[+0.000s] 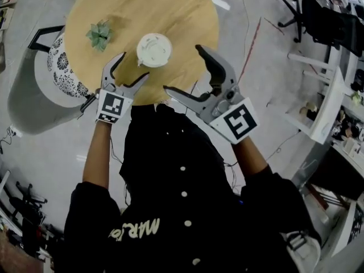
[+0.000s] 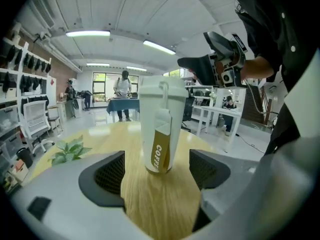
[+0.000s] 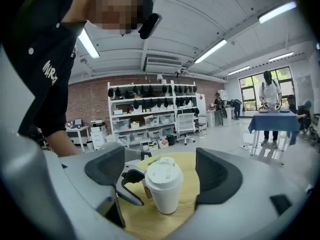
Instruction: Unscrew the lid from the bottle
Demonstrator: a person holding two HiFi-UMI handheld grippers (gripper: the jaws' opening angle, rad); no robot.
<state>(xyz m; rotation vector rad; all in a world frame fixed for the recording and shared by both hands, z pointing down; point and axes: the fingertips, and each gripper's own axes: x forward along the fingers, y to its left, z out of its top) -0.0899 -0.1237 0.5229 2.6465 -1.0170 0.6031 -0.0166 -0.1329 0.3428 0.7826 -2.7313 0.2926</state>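
Note:
A white coffee bottle (image 1: 153, 50) with a white lid (image 3: 163, 173) stands upright on the round wooden table (image 1: 170, 10), near its front edge. In the left gripper view the bottle (image 2: 161, 126) shows a gold label and rises just beyond the jaws. My left gripper (image 1: 132, 67) is open at the bottle's left, not touching it. My right gripper (image 1: 183, 68) is open at the bottle's right, jaws wide and apart from it. In the right gripper view the bottle (image 3: 164, 189) stands ahead of the open pads, with the left gripper's fingertip (image 3: 131, 184) beside it.
A small green plant (image 1: 99, 34) sits on the table left of the bottle. A grey seat with a patterned cushion (image 1: 60, 61) stands against the table's left edge. White desks (image 1: 330, 101) and office chairs (image 1: 310, 13) stand at the right, with cables on the floor.

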